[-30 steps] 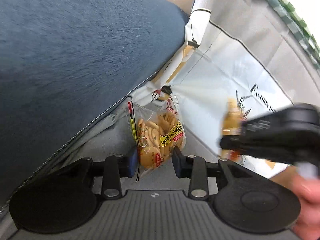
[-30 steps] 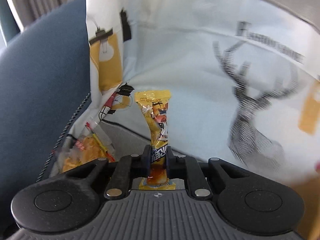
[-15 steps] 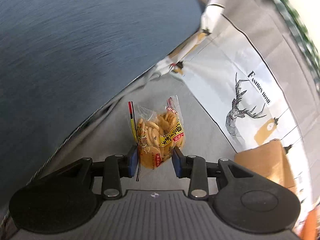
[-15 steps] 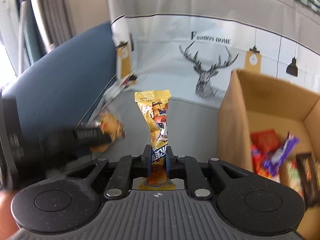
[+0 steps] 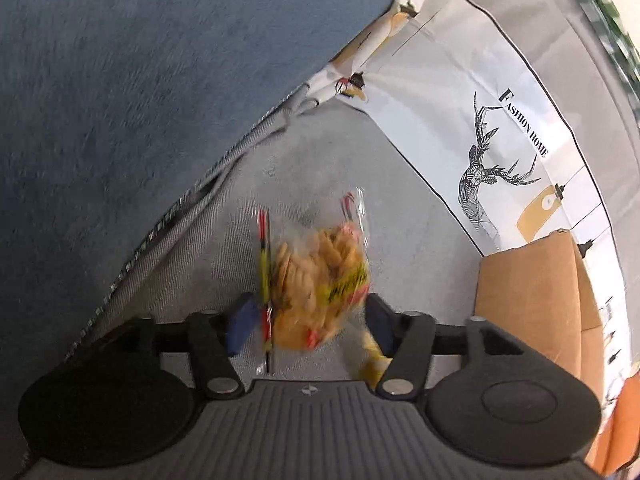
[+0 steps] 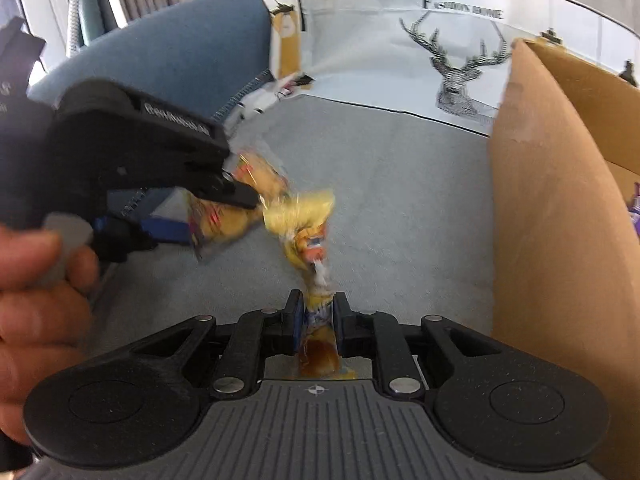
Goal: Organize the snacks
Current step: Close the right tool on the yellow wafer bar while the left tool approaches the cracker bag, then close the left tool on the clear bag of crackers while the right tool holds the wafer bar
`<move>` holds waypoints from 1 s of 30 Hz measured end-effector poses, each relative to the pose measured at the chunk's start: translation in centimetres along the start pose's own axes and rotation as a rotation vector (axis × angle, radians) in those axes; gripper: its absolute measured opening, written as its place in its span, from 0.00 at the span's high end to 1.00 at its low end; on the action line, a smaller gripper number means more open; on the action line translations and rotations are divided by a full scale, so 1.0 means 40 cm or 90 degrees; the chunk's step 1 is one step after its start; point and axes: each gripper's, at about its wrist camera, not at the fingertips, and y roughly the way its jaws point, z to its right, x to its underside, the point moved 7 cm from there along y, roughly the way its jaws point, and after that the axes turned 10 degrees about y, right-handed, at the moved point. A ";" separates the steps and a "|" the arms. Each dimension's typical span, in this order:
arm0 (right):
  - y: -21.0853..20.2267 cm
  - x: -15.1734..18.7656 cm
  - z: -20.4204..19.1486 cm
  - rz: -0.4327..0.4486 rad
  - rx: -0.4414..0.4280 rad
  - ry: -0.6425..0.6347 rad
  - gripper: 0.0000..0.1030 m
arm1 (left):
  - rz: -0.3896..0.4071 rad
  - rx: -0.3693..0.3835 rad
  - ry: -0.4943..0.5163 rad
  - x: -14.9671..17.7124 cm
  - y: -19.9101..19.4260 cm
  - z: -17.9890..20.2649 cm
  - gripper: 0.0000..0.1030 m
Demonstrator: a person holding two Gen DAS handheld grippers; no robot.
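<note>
**Two packets held above the grey cloth**

Our left gripper (image 5: 308, 316) has its blue-padded fingers spread, with the cracker bag (image 5: 320, 276) between them; whether they press on it we cannot tell; the bag is clear film with red-and-yellow edging, full of round golden crackers, blurred. Our right gripper (image 6: 315, 316) is clamped narrow on a yellow packet (image 6: 306, 232), pinched thin at the fingers and flaring crumpled above, its top touching the cracker bag in the right wrist view. Below lies grey cloth (image 6: 400, 200); the cardboard box (image 6: 560, 220) stands at right; a deer-print sheet (image 5: 492, 168) hangs behind.
</note>
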 end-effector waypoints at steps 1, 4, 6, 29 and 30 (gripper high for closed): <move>0.004 -0.001 0.003 0.004 0.007 -0.003 0.75 | 0.008 -0.010 0.012 -0.003 -0.001 0.004 0.26; 0.021 0.000 0.019 0.006 -0.001 0.001 0.70 | 0.016 -0.043 0.045 -0.010 0.006 0.008 0.21; 0.030 -0.008 0.019 0.012 -0.018 0.003 0.68 | 0.011 -0.043 0.044 -0.009 0.013 0.010 0.19; 0.050 -0.008 0.017 0.015 -0.019 -0.014 0.89 | -0.002 -0.056 0.071 -0.021 0.070 0.042 0.17; 0.043 -0.011 0.017 0.023 -0.015 -0.014 0.89 | -0.002 -0.056 0.071 -0.021 0.070 0.042 0.17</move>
